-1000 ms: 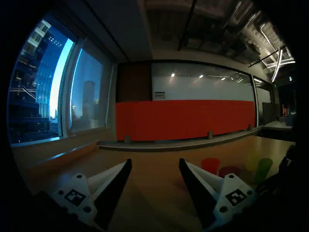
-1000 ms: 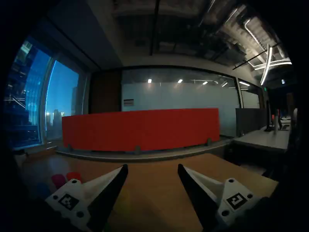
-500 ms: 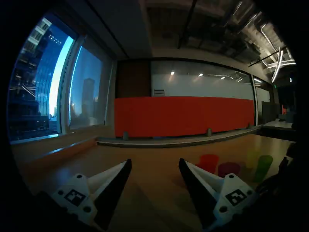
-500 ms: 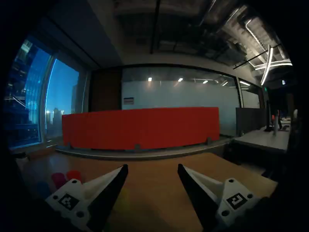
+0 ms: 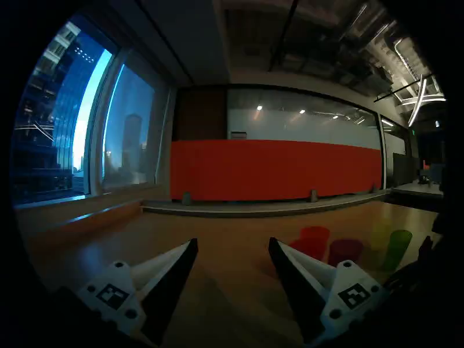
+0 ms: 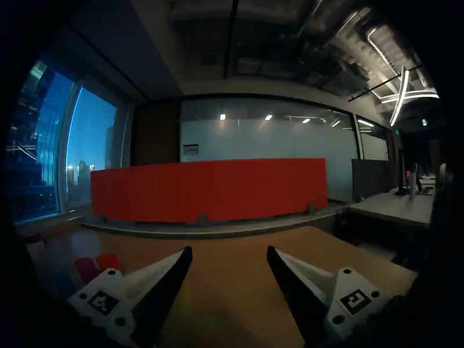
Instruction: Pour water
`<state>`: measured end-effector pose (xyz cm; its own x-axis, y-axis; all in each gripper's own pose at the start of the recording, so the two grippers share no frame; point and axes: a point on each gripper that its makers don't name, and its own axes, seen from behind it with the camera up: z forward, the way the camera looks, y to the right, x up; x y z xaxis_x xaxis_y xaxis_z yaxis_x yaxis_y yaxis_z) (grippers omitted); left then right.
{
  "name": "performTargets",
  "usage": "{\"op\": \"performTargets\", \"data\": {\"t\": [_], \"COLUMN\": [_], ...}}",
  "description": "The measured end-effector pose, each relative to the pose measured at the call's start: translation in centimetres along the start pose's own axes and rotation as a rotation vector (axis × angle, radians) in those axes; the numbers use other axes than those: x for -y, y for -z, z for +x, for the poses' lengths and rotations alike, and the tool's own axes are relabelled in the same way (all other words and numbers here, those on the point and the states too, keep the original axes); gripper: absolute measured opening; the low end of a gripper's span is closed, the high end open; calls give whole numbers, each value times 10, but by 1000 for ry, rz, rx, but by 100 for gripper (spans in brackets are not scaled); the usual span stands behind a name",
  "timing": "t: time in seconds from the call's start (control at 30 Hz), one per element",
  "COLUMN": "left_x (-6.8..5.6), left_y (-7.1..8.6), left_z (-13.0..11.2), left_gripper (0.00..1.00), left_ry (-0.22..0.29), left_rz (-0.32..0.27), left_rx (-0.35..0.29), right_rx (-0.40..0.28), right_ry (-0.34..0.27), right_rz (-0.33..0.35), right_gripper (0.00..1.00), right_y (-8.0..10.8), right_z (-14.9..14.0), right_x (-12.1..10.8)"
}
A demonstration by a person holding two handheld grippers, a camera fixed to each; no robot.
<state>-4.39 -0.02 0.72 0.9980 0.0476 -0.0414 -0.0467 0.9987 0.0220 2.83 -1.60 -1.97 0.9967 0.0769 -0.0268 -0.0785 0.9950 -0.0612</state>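
Left gripper [image 5: 232,240] dipped slightly; fingers spread, empty. Right gripper [image 6: 229,249] fingers likewise. Red plastic cup [image 5: 313,240], purple plastic cup [image 5: 345,250], green translucent cup [image 5: 399,246] bunched right of left fingers on wooden bench [image 5: 232,278]. Likely risk: reach clips neighbour, spills.

cups [image 5: 344,251] on table [image 5: 231,235], partition [image 5: 272,171] behind

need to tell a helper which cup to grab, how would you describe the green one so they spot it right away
Find the long red partition at the far edge of the wooden table. In front of it, on the right of the left gripper view, stands a cluster of cups. The green cup is the rightmost, with the purple cup and red cup to its left.
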Motion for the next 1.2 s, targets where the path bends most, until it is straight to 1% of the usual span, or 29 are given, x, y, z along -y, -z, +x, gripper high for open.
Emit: {"op": "performTargets", "data": {"t": [0.1,0.4,0.7,1.2], "left_x": [-2,-9,-8,-5], "left_y": [-1,-6,-9,-8], "left_z": [-3,-4,-8,-11], "left_gripper": [90,90,90,90], "left_ry": [6,-4,-11,-6], "left_rz": [-7,-17,-11,-6], "left_rx": [3,0,6,12], "right_rx": [4,6,8,10], "right_ry": [-2,-1,-3,-13], "right_rz": [0,1,-3,-6], "right_gripper": [100,99,99,99], "right_y": [0,2,4,3], "right_z": [-2,-2,-3,-2], "right_x": [0,2,-1,-3]}}
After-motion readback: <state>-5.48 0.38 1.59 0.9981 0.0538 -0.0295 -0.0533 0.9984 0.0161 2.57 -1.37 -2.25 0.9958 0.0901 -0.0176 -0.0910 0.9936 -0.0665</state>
